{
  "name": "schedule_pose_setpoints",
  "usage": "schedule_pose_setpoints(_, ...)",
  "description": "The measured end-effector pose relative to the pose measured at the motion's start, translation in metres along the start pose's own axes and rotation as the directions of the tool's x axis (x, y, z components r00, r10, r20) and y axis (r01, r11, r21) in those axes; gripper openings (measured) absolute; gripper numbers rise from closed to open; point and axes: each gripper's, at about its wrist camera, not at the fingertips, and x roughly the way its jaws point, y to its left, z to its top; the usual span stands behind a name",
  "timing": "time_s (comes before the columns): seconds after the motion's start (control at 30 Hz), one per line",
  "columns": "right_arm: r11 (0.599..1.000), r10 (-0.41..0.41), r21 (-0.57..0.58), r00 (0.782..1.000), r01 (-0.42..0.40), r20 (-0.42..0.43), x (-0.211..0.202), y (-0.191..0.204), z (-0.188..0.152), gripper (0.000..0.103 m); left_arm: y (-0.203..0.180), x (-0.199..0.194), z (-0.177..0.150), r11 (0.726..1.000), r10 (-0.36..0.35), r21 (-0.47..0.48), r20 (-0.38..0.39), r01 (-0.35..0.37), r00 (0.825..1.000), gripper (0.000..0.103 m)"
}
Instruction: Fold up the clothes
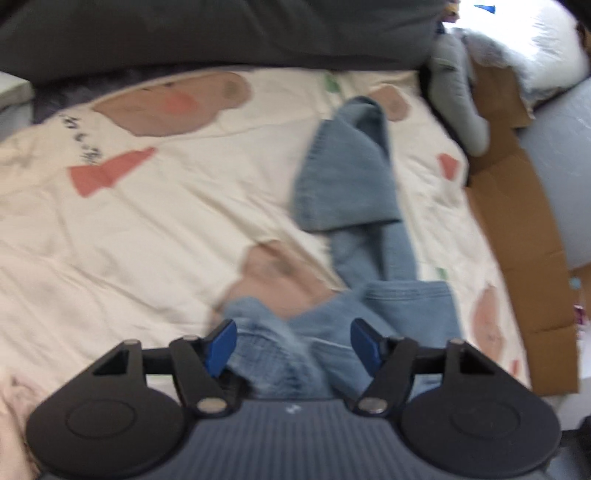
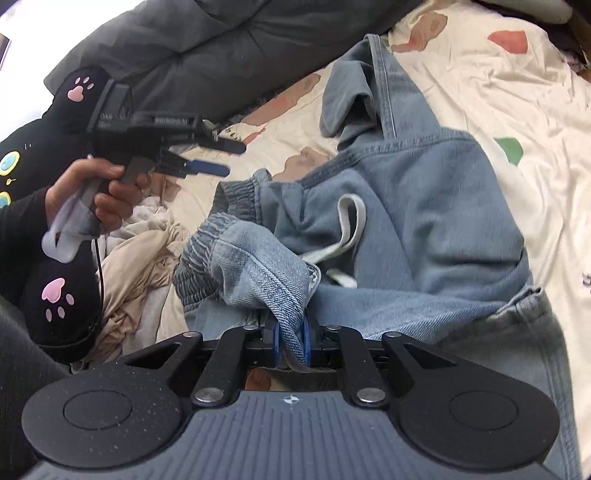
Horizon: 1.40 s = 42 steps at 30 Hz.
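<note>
Light blue denim trousers lie crumpled on a cream printed quilt. In the right wrist view the trousers show an elastic waistband and a white drawstring. My right gripper is shut on a fold of denim near the waistband. My left gripper is open just above the near end of the trousers, with denim lying between its blue pads but not pinched. The right wrist view also shows the left gripper open, held by a hand, above the quilt left of the waistband.
A dark grey duvet borders the far side of the quilt. Flattened brown cardboard lies along the right edge. A heap of beige and white garments sits by the person's black paw-print sleeve.
</note>
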Motion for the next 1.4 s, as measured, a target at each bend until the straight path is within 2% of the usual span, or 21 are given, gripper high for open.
schedule_pose_setpoints(0.13,1.000,0.000,-0.012,1.000,0.000,-0.001,0.004,0.000,0.007,0.010,0.011,0.008,-0.002,0.997,0.071,-0.018,-0.022,-0.071,0.997,0.072)
schedule_pose_setpoints(0.27,1.000,-0.001,-0.011,1.000,0.001,-0.004,0.006,-0.001,0.009,0.010,0.018,0.011,-0.007,0.996,0.078,-0.031,-0.042,-0.079,0.996,0.080)
schedule_pose_setpoints(0.43,1.000,-0.003,-0.004,1.000,0.003,-0.006,0.008,0.000,0.008,0.010,0.023,0.026,-0.010,0.995,0.096,-0.034,-0.061,-0.098,0.994,0.081)
schedule_pose_setpoints(0.47,1.000,-0.003,-0.002,1.000,0.003,-0.006,0.008,0.000,0.008,0.010,0.025,0.029,-0.010,0.994,0.100,-0.033,-0.065,-0.102,0.993,0.085)
schedule_pose_setpoints(0.57,1.000,-0.002,-0.002,1.000,0.002,-0.011,0.008,0.001,0.007,0.010,0.032,0.037,-0.010,0.993,0.071,-0.090,-0.079,-0.078,0.994,0.086)
schedule_pose_setpoints(0.63,1.000,-0.004,-0.015,1.000,0.004,-0.022,0.008,0.002,0.006,0.010,0.034,0.041,-0.010,0.991,0.031,-0.126,-0.089,-0.042,0.996,0.080)
schedule_pose_setpoints(0.67,1.000,-0.002,-0.015,1.000,0.002,-0.027,0.009,0.002,0.006,0.010,0.036,0.042,-0.011,0.989,0.010,-0.143,-0.092,-0.023,0.996,0.071)
schedule_pose_setpoints(0.7,1.000,0.000,-0.014,1.000,0.000,-0.031,0.009,0.002,0.006,0.010,0.038,0.043,-0.013,0.986,-0.014,-0.166,-0.098,-0.003,0.995,0.057)
schedule_pose_setpoints(0.73,1.000,0.000,-0.014,0.999,-0.001,-0.035,0.010,0.002,0.006,0.012,0.040,0.043,-0.014,0.981,-0.038,-0.193,-0.105,0.017,0.994,0.051)
schedule_pose_setpoints(0.87,1.000,0.004,-0.009,0.999,-0.004,-0.041,0.012,0.000,0.008,0.014,0.039,0.031,-0.019,0.988,-0.023,-0.157,-0.107,0.006,0.994,0.032)
schedule_pose_setpoints(1.0,1.000,0.002,-0.011,0.999,-0.002,-0.045,0.012,-0.002,0.017,0.019,0.044,0.014,-0.028,0.992,-0.020,-0.123,-0.115,0.006,0.993,0.019)
schedule_pose_setpoints(1.23,0.999,-0.010,-0.032,0.999,0.008,-0.047,0.011,-0.011,0.047,0.036,0.056,-0.011,-0.041,0.997,-0.013,-0.082,-0.114,0.004,0.993,0.018)
schedule_pose_setpoints(1.4,0.999,-0.040,-0.038,0.999,0.039,-0.026,0.013,-0.022,0.075,0.037,0.062,-0.020,-0.055,0.996,-0.013,-0.084,-0.110,0.004,0.994,0.017)
